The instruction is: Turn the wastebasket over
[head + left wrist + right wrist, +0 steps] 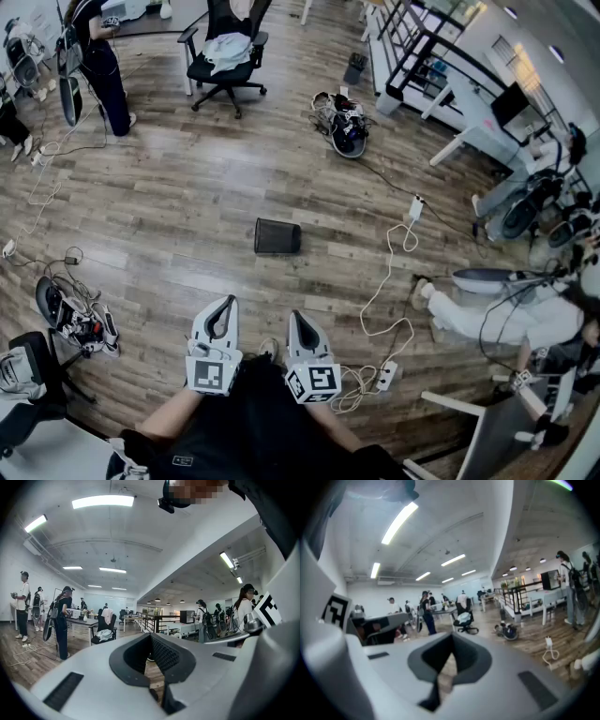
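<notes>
The head view looks steeply down on the floor (pixel 187 206) from high up, while both gripper views sit low, facing nearly level across the room, all three sharing the chair (pixel 225 52) (pixel 105 629) (pixel 465 619).

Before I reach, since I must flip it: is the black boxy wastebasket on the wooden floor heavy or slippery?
Probably light: the black boxy wastebasket looks thin-walled, perhaps mesh. Pushed, it would likely skid, as the glossy wooden plank floor offers little grip.
</notes>
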### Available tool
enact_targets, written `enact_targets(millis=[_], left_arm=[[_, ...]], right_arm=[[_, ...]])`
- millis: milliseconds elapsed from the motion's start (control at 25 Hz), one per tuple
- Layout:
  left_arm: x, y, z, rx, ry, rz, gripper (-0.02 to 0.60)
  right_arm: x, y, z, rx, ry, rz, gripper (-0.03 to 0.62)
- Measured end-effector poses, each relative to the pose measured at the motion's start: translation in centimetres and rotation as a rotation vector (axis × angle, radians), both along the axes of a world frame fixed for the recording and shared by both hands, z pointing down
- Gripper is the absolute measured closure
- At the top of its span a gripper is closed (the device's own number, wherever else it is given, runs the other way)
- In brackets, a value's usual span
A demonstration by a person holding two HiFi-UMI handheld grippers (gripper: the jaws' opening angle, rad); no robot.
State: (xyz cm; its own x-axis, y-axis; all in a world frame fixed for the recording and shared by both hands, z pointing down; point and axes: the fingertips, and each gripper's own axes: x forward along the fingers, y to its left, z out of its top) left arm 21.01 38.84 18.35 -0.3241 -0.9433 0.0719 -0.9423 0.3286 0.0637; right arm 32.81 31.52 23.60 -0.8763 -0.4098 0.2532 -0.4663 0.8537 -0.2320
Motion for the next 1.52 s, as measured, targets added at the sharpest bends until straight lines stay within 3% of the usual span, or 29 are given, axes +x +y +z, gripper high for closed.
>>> enact_targets(millis=[880,1200,1520], left_arm=[[2.7,-2.3,0.8,-0.028,0.012,-0.038,0.548],[-2.9,-5.5,1.1,-0.014,0.02,-0.015,0.548],[-15.3,-8.8,3.1,-0.034,0.029,0.163,0.548]], right_arm=[[2.5,-2.4,2.4,-0.036,0.014,-0.078,0.563],[-1.5,-5.2,3.0,-0.034,0.033,-0.042,0.562],[-11.5,-8.0,4.4,-0.019,0.059,0.136,0.562]])
